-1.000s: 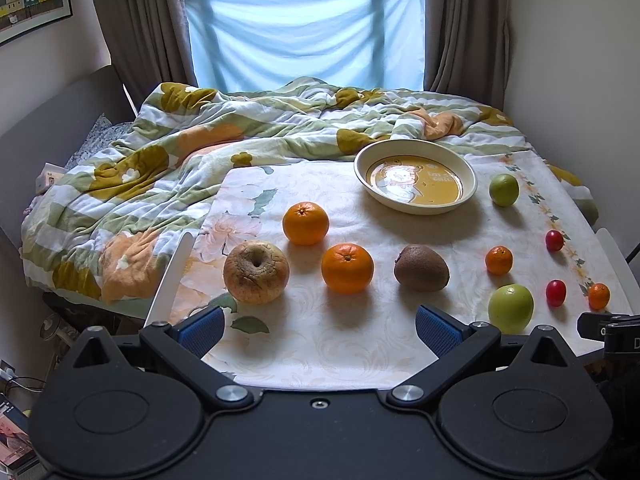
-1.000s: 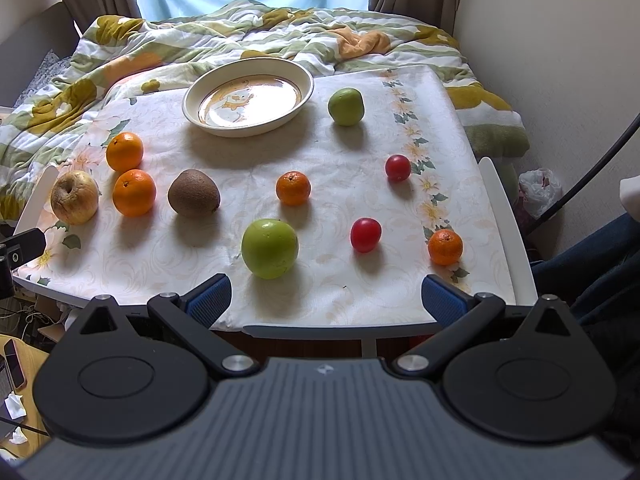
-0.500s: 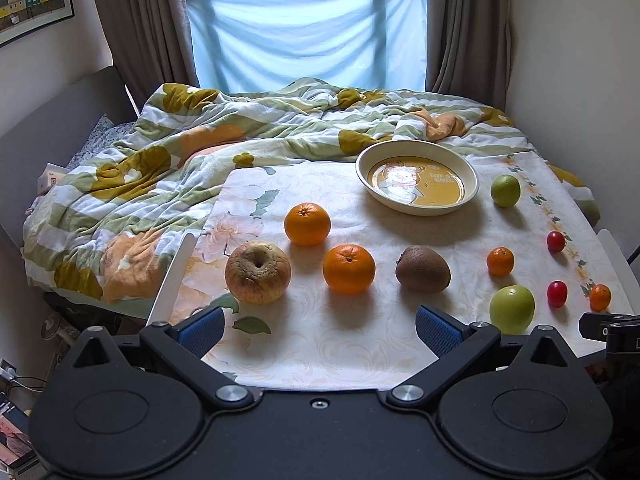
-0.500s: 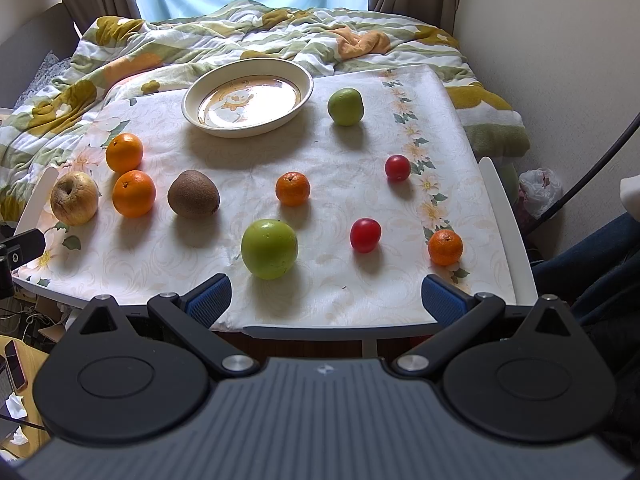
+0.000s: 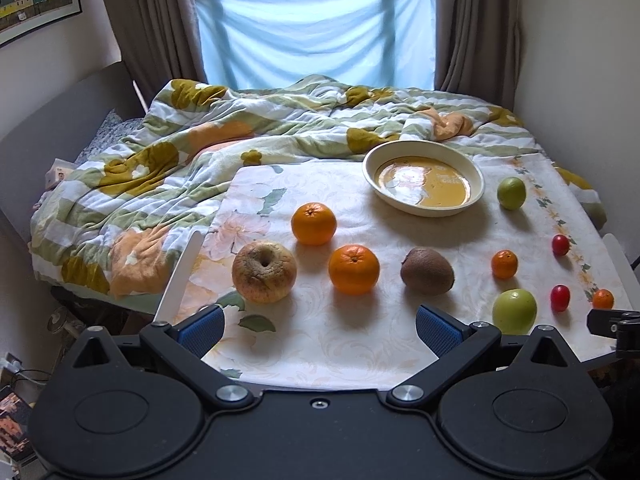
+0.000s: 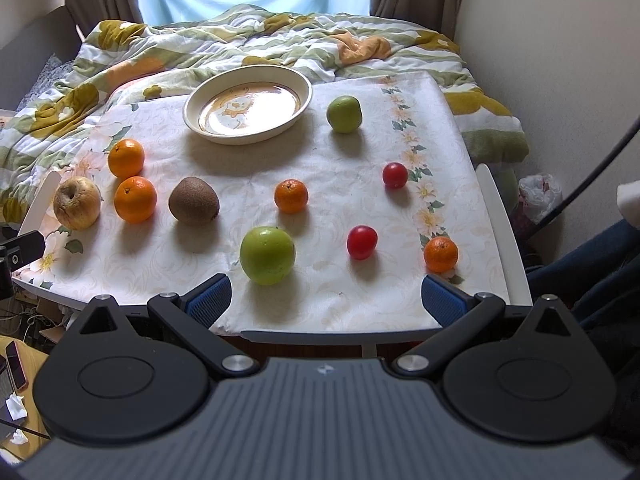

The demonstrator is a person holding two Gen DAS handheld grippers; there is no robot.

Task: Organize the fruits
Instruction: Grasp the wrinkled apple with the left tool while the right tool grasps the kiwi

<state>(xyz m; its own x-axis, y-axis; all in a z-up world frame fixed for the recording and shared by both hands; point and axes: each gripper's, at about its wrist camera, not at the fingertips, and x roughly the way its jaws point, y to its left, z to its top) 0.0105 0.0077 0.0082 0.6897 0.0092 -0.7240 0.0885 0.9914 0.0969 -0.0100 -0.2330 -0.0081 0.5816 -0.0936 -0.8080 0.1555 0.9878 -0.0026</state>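
Both wrist views look from the near edge across the surface (image 5: pixel 360 344) toward the window at 12 o'clock; both share the plate (image 5: pixel 476 178) (image 6: pixel 200 120).

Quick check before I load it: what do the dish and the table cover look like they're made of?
The dish looks like glazed ceramic, though melamine is possible: its cream rim is smooth and its amber centre mirrors the window. The table cover looks like woven fabric or textured vinyl: matte, with an embossed scroll pattern and printed flowers.
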